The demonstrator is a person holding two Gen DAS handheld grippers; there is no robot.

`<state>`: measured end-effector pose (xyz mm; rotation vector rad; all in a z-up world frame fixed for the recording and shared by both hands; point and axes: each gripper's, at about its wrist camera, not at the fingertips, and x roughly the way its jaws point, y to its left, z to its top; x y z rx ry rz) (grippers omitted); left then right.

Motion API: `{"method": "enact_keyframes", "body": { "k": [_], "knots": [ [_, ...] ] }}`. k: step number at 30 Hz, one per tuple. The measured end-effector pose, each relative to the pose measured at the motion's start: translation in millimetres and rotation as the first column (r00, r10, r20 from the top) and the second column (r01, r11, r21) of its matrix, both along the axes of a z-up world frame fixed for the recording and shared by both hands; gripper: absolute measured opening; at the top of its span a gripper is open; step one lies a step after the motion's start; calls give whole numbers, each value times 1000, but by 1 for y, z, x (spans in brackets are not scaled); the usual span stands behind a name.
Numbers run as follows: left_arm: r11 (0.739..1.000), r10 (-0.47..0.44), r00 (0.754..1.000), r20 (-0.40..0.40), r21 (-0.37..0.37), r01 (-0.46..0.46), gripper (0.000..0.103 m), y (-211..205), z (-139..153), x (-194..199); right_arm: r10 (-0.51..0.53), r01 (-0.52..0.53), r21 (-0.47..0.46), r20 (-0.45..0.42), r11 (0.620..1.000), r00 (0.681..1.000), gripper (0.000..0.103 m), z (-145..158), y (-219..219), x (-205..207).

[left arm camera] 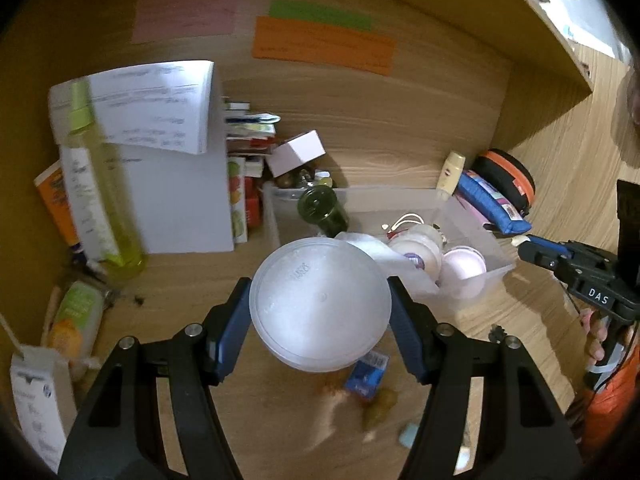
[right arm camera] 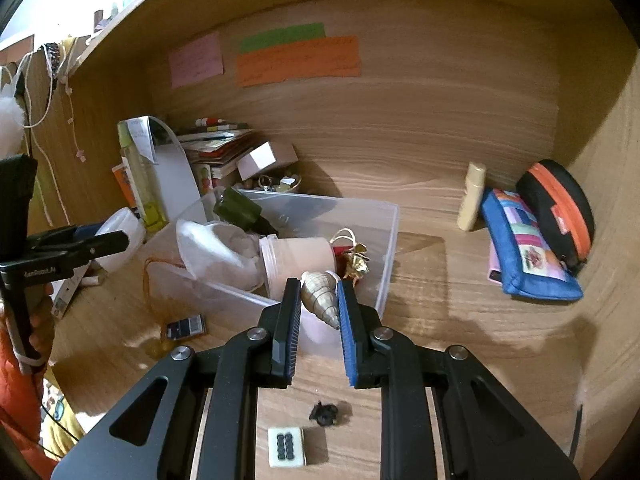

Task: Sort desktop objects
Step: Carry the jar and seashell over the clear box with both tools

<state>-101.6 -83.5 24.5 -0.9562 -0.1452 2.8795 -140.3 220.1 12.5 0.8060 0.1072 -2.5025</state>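
My left gripper (left arm camera: 320,308) is shut on a round translucent plastic tub (left arm camera: 320,304), held above the desk in front of the clear plastic bin (left arm camera: 476,284). My right gripper (right arm camera: 319,300) is shut on a spiral seashell (right arm camera: 320,296), held at the near edge of the clear plastic bin (right arm camera: 384,264). The bin holds a dark green cup (right arm camera: 240,208), a white bag (right arm camera: 216,252), a pale jar (right arm camera: 296,260) and a gold trinket (right arm camera: 356,260). The left gripper with the tub (right arm camera: 120,240) shows at the left in the right wrist view.
A yellow-green spray bottle (left arm camera: 96,196), papers (left arm camera: 160,120) and books stand at back left. A blue pouch (right arm camera: 524,252), an orange-black case (right arm camera: 560,208) and a cream tube (right arm camera: 474,196) lie right. A mahjong tile (right arm camera: 286,446), a black clip (right arm camera: 325,414) and a blue card (right arm camera: 185,326) lie on the desk.
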Motion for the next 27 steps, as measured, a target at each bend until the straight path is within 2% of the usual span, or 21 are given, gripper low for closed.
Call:
{"method": "enact_keyframes", "body": {
  "k": [4, 8, 14, 15, 17, 20, 27],
  "knots": [
    [999, -22, 999, 39, -26, 23, 65, 10, -9, -25, 22, -22, -1, 17, 1000, 1000, 16, -5, -8, -10],
    [996, -48, 998, 42, -68, 51, 65, 23, -11, -43, 47, -47, 11, 24, 999, 999, 16, -9, -18, -21],
    [996, -70, 994, 83, -45, 74, 65, 26, -24, -68, 76, -77, 27, 46, 997, 996, 16, -16, -32, -39],
    [996, -74, 993, 87, -42, 78, 65, 26, -27, -69, 82, -84, 28, 53, 996, 995, 16, -18, -35, -42],
    [993, -66, 995, 74, -94, 73, 64, 31, -30, -69, 95, -97, 28, 68, 995, 993, 16, -23, -40, -45],
    [988, -77, 995, 62, -129, 84, 64, 36, -33, -69, 119, -123, 45, 86, 991, 989, 16, -31, -50, -47],
    [987, -83, 995, 55, -135, 90, 68, 35, -33, -66, 103, -108, 87, 60, 990, 993, 19, -34, -56, -44]
  ]
}}
